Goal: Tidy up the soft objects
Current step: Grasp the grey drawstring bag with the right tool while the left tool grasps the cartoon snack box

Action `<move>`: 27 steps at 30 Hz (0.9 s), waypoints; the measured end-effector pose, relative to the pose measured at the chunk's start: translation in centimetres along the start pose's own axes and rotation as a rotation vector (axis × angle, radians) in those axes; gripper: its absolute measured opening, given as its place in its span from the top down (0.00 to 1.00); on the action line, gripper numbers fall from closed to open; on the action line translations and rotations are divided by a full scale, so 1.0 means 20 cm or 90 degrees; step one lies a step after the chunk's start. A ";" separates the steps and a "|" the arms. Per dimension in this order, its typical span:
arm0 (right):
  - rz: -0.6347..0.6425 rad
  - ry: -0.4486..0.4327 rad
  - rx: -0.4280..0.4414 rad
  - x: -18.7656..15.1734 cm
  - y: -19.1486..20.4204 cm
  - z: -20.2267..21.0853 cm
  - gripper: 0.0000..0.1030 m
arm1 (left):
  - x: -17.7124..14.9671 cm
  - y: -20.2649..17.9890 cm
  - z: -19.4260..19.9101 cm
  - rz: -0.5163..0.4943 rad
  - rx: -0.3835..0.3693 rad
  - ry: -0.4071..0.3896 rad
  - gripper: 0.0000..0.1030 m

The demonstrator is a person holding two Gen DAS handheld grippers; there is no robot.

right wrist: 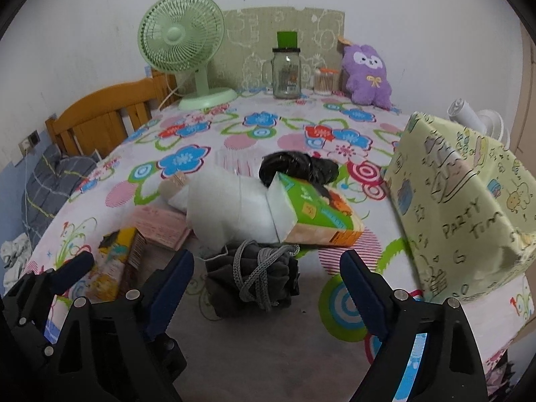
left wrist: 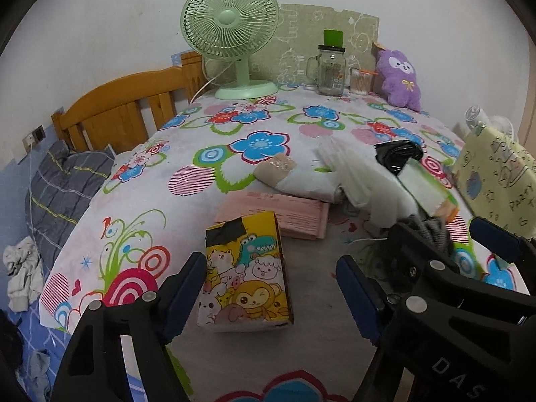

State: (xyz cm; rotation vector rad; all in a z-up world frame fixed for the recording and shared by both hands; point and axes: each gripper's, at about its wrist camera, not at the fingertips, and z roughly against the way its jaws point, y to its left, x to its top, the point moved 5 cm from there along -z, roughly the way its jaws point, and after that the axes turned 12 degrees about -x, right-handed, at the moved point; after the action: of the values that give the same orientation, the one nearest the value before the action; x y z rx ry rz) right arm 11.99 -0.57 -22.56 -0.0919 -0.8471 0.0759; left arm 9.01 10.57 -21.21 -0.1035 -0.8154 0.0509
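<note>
Here the left gripper (left wrist: 271, 288) stood released, its jaws flanking a yellow cartoon tissue pack (left wrist: 246, 271) without pressing it. Likewise the right gripper (right wrist: 268, 278) gaped around a grey drawstring pouch (right wrist: 254, 278); beyond lay a green tissue pack (right wrist: 318, 211), rightward a yellow box (right wrist: 469, 207).
</note>
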 end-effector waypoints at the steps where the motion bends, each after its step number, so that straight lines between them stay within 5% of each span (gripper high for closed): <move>1: -0.001 0.005 0.001 0.00 0.00 -0.01 0.14 | 0.00 0.01 -0.01 0.000 0.004 0.000 0.22; 10: 0.000 0.041 0.014 -0.03 0.04 -0.08 0.37 | -0.03 0.03 -0.07 0.024 -0.007 0.024 0.42; 14: 0.007 0.042 0.010 -0.03 0.04 -0.08 0.39 | -0.03 -0.02 -0.06 0.007 -0.020 0.025 0.59; 27: -0.022 0.029 0.000 -0.02 -0.07 -0.01 0.40 | 0.01 -0.14 0.00 -0.020 -0.058 0.004 0.78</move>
State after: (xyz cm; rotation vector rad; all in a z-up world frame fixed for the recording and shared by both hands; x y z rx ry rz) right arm 11.99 -1.95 -22.86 -0.0787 -0.8026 0.0421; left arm 9.20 7.77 -20.72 -0.1771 -0.8127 -0.0168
